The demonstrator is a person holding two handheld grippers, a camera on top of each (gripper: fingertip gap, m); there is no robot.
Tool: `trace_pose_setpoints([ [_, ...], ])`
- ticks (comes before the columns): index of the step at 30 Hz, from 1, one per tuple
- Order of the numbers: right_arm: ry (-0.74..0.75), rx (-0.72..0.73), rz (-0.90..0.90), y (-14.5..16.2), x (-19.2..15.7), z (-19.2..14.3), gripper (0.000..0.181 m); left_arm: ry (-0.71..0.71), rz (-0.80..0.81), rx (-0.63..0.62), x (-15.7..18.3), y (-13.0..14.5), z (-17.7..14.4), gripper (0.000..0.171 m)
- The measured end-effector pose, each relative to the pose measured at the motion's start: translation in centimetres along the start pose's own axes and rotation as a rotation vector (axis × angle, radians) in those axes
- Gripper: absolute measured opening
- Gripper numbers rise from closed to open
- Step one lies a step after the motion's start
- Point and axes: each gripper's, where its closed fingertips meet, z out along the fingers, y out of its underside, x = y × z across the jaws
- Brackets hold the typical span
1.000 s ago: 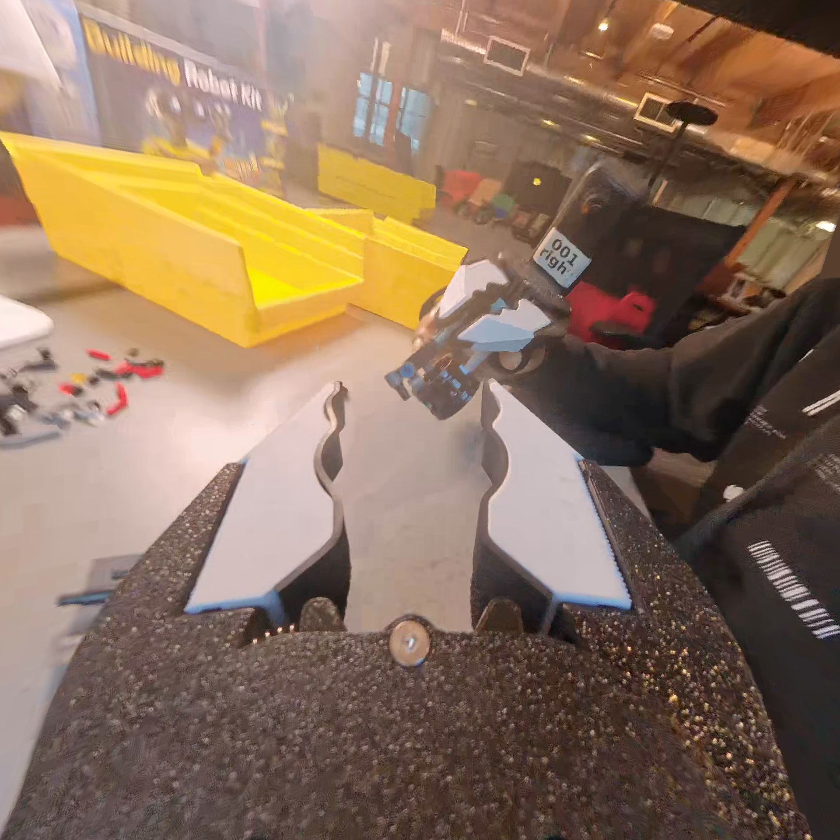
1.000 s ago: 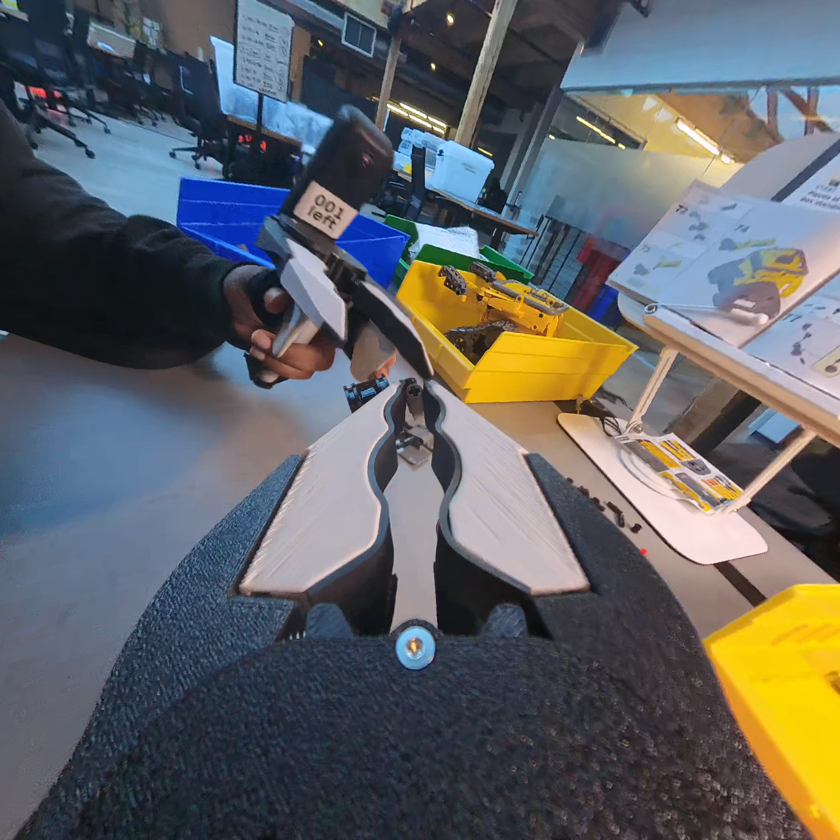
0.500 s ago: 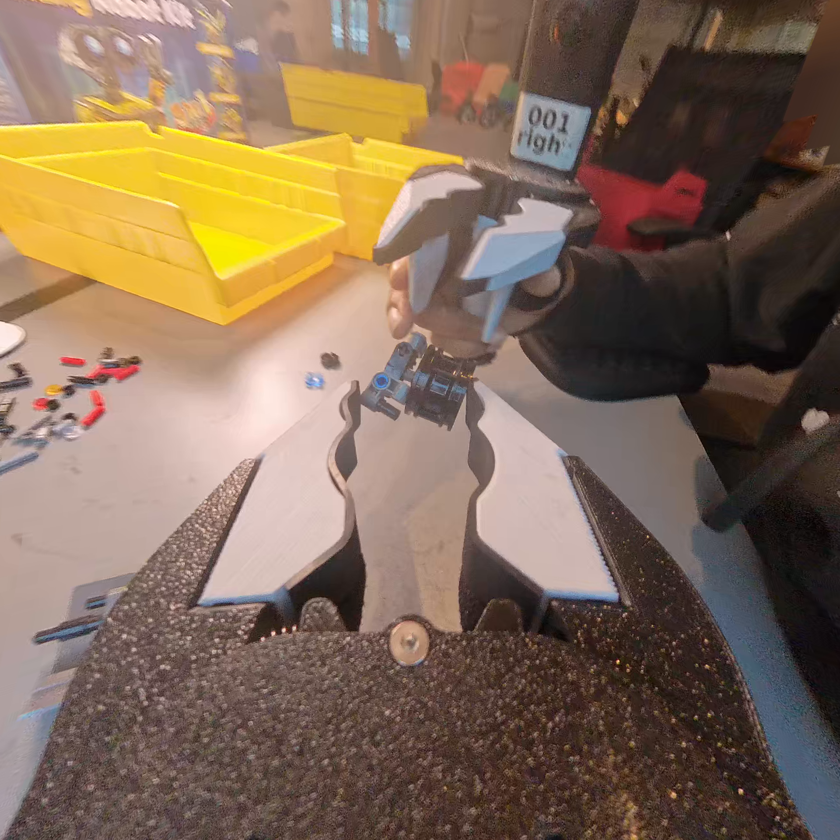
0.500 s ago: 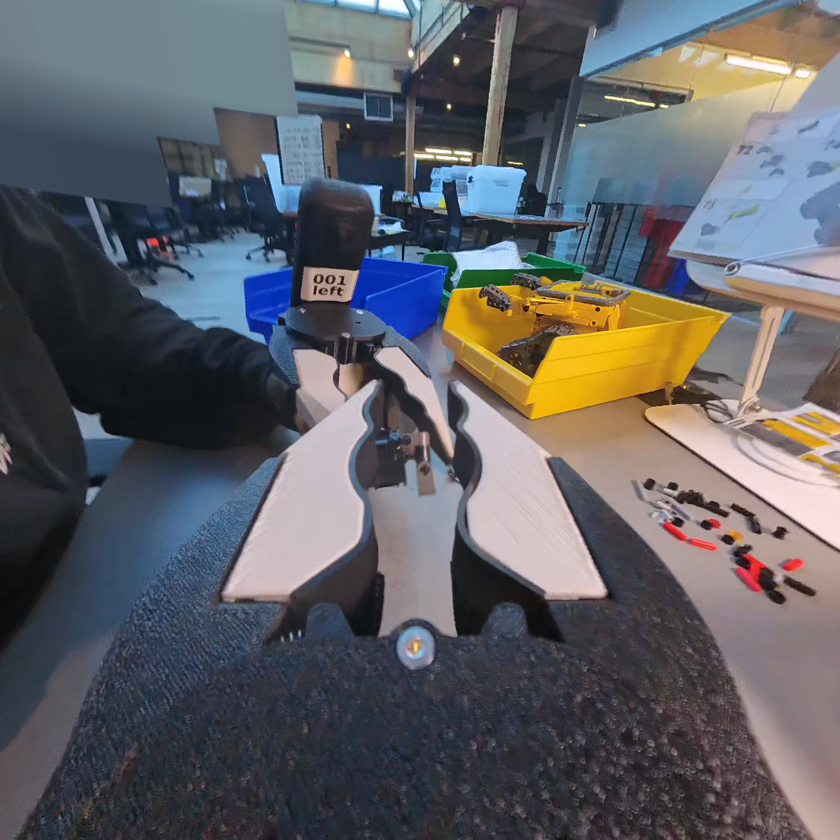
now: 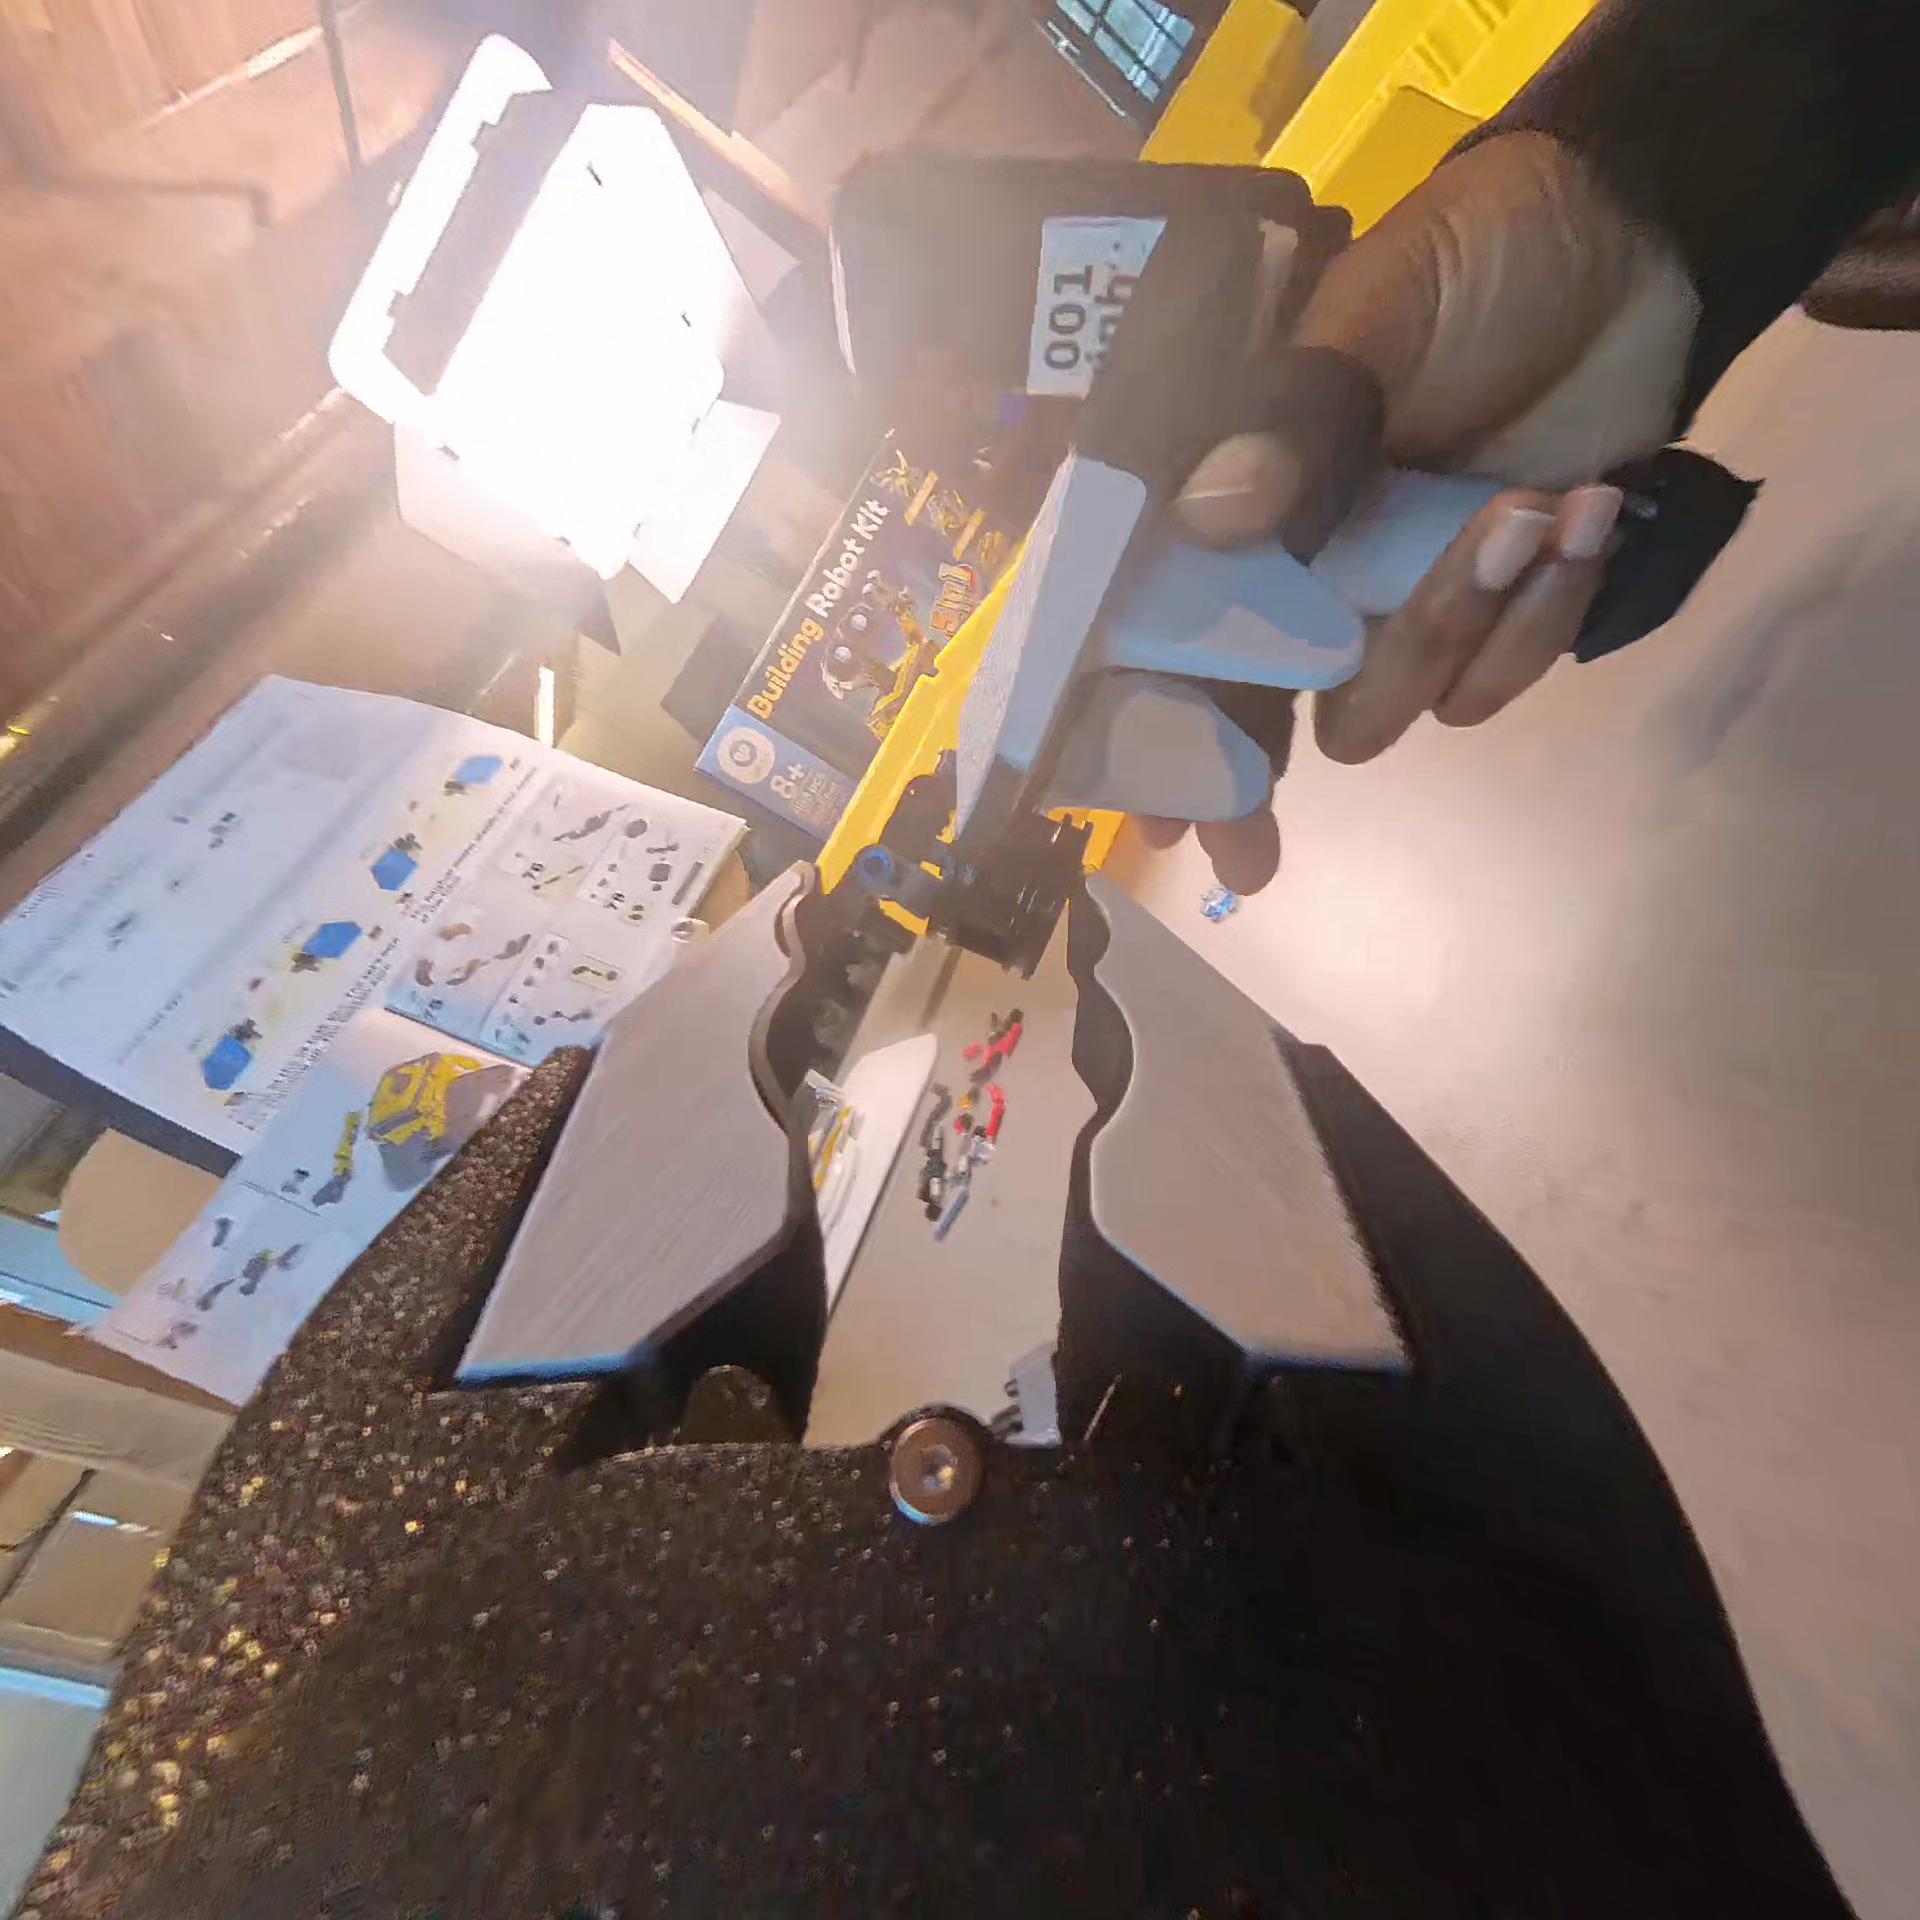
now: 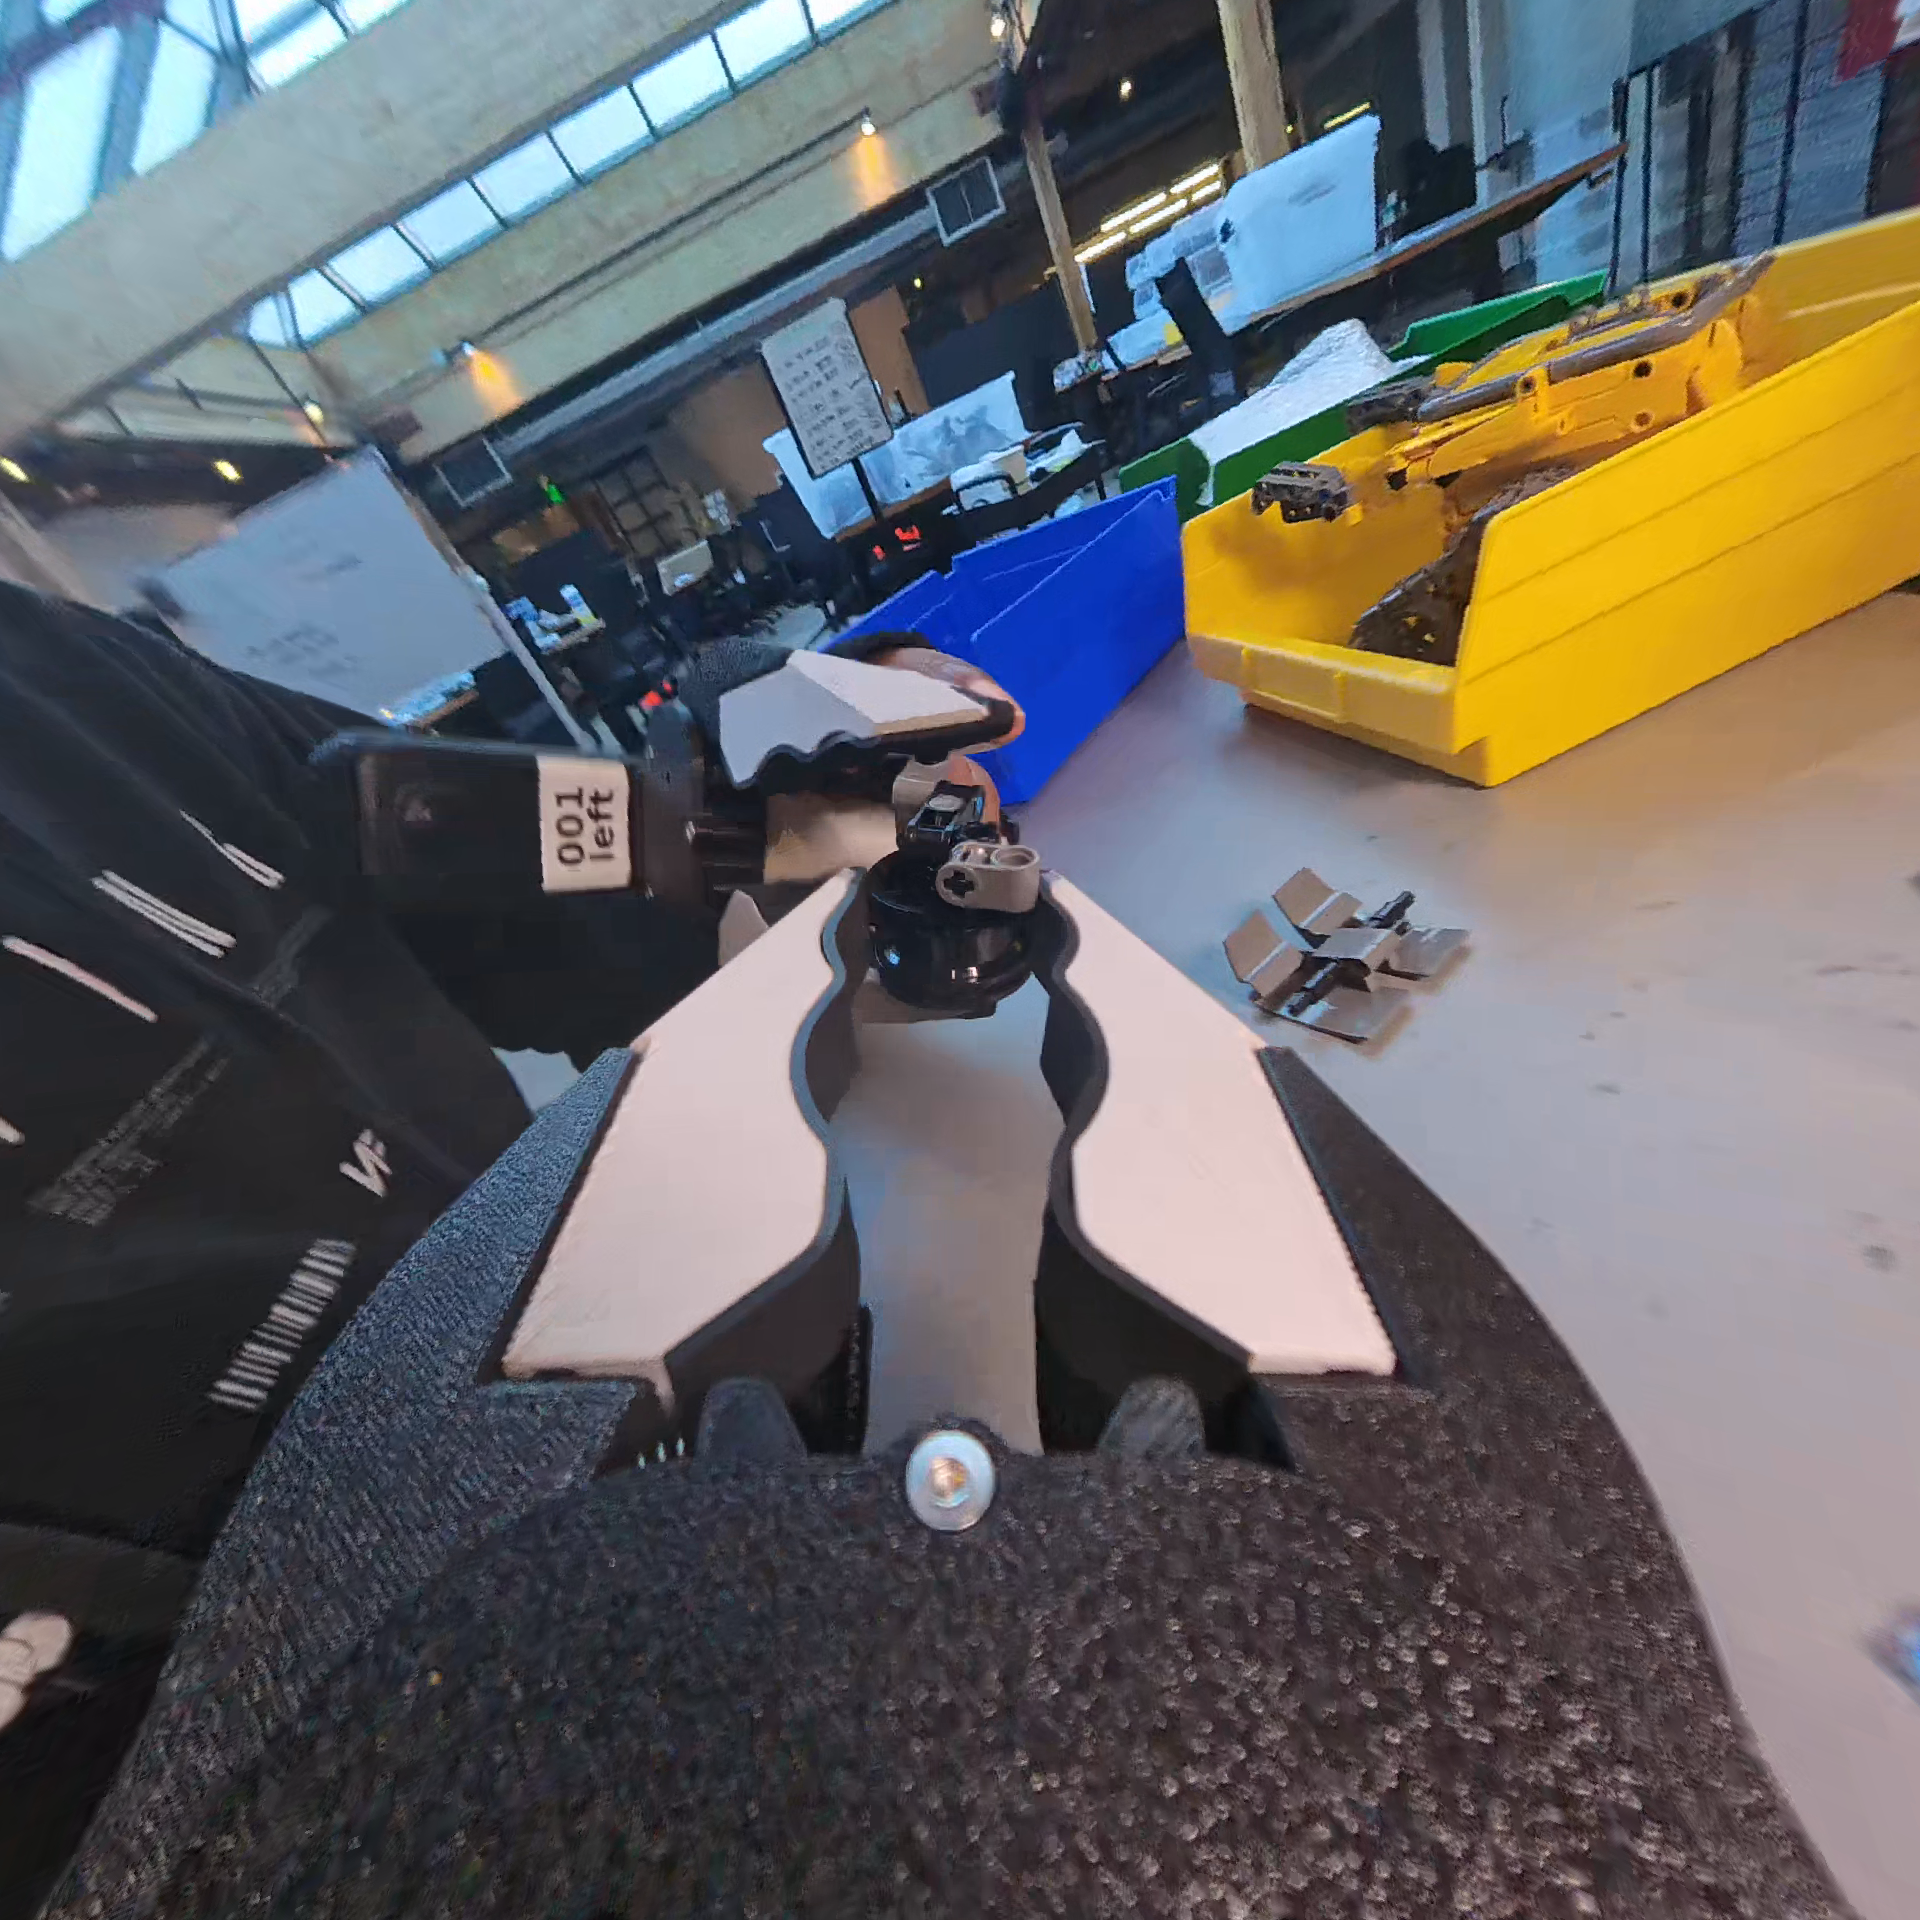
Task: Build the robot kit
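Two hand-held grippers meet over a grey table around one small black toy-brick assembly.

The right gripper [image 6: 948,914] has its pale fingers clamped partway closed on the small black brick assembly with a grey pin connector [image 6: 951,914], held above the grey tabletop [image 6: 1558,1091]. In the left wrist view the left gripper [image 5: 935,914] has its fingers parted wide, the same assembly sitting at their tips; whether they touch it I cannot tell. Beneath lie small red and black loose pieces [image 5: 971,1112]. Just beyond the right gripper is a grey finned brick part [image 6: 1340,961]. Farther off stand a blue plastic bin [image 6: 1060,613] and a yellow plastic bin holding a yellow brick model [image 6: 1621,582]; an open instruction booklet [image 5: 312,914] lies left.
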Motion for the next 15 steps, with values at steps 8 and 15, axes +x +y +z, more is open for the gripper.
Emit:
trace_pose_setpoints([
  [8, 0.323, -0.12, -0.687, -0.4, 2.4, -2.1, 0.031, 0.205, -0.551, 0.048, -0.1, 0.6, -0.4, 0.042],
  [15, 0.447, -0.21, -0.986, 0.1, 3.2, -2.0, 0.031, 0.273, -0.812, 0.037, 0.1, 1.1, 0.1, 0.028],
])
